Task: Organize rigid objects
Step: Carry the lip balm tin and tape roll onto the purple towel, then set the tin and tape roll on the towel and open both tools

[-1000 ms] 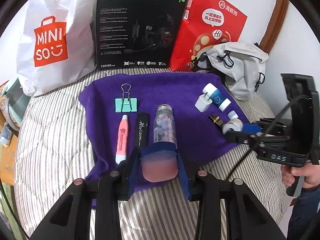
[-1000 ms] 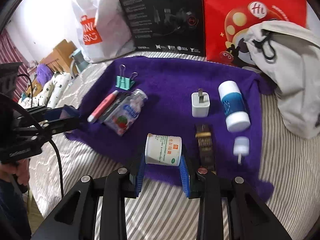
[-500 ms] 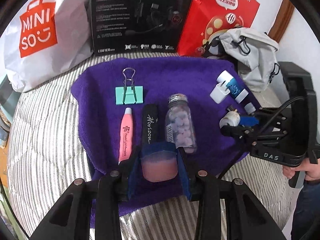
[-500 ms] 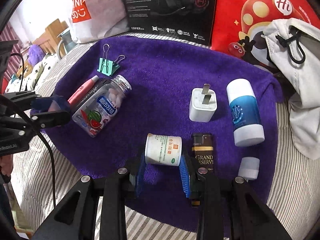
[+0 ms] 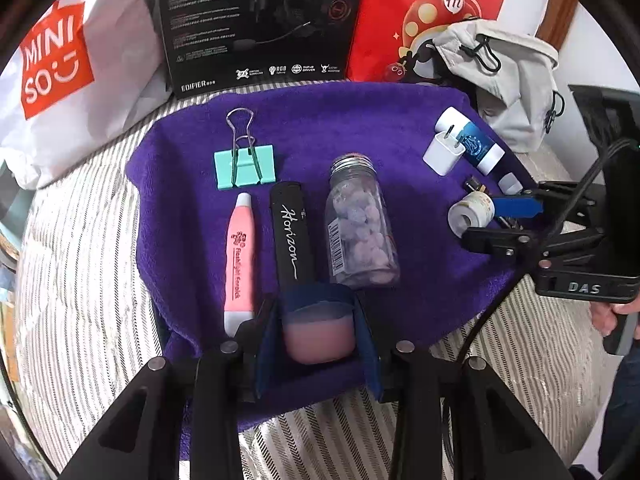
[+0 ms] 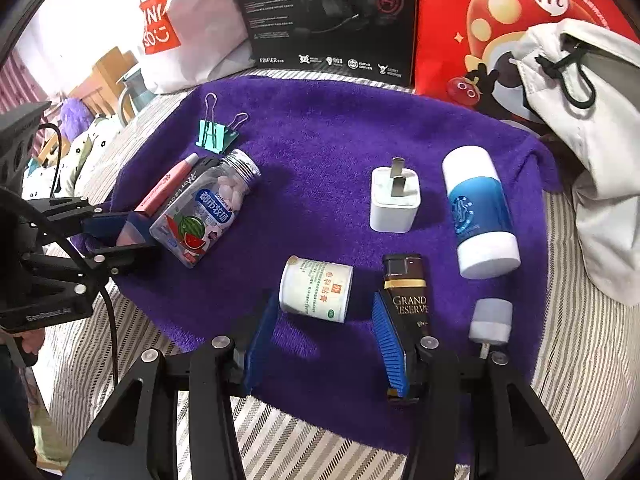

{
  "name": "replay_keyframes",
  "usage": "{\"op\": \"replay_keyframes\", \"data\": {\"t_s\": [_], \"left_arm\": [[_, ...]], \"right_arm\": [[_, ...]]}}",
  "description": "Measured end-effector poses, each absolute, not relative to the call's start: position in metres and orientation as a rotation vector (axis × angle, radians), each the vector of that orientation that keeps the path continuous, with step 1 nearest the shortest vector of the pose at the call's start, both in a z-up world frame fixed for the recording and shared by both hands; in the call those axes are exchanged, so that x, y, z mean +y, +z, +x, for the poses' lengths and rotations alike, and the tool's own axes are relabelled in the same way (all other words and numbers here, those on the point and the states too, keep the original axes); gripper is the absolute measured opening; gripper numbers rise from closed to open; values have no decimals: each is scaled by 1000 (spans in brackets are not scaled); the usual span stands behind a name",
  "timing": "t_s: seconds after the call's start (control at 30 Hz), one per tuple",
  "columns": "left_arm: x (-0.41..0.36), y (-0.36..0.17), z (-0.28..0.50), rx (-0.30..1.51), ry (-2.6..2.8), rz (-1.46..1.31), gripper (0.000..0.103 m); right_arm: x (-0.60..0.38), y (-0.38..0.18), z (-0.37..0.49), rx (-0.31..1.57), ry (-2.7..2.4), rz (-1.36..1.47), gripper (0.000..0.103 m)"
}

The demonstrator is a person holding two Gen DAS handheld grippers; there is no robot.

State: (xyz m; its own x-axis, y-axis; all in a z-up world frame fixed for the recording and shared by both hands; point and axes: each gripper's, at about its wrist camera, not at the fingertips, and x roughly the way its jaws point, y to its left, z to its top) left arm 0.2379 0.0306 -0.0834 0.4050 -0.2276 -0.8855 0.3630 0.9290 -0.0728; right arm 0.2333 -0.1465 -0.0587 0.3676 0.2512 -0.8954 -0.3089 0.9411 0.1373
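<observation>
A purple towel [image 5: 360, 120] is spread over the striped bed [image 5: 80, 280] as the sorting zone, and the small stuff gets lined up on it in rows. The left gripper [image 5: 316, 332] is clenched on a pink cap [image 5: 318, 338], held low at the towel's 6 o'clock edge, just short of the clear candy jar [image 5: 362, 224] it most likely belongs to; the jar's threaded mouth points to 12 o'clock, so a turn would be needed before capping. At 9 o'clock of the jar, a black Horizon bar [image 5: 292, 236], a pink pen [image 5: 240, 256] and a teal binder clip [image 5: 245, 166] are laid neatly parallel. The right gripper [image 6: 324, 320] is released, its blue pads spread either side of a small white bottle [image 6: 316, 290] lying on its side without touching it. It looks set down beside the brown lighter [image 6: 406, 292], at 3 o'clock of it. Further round, a white charger plug [image 6: 394, 200] and a blue-and-white tube [image 6: 480, 216] are parked up.
</observation>
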Motion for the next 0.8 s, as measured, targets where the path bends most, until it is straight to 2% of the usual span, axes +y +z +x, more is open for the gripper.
{"op": "replay_keyframes", "data": {"t_s": [0.1, 0.23, 0.5, 0.63, 0.8], "left_arm": [[29, -83, 241, 1101, -364, 150, 35], [27, -84, 242, 1111, -348, 159, 36], [29, -84, 242, 1118, -342, 132, 36], [34, -84, 246, 1136, -336, 99, 43], [34, -83, 247, 1150, -332, 84, 44]], "right_arm": [[-151, -54, 230, 1130, 348, -41, 50], [-156, -46, 225, 1110, 335, -30, 57], [-168, -33, 214, 1092, 323, -22, 57], [-174, -29, 210, 1087, 316, -8, 57], [-182, -24, 205, 1082, 304, -4, 57]]}}
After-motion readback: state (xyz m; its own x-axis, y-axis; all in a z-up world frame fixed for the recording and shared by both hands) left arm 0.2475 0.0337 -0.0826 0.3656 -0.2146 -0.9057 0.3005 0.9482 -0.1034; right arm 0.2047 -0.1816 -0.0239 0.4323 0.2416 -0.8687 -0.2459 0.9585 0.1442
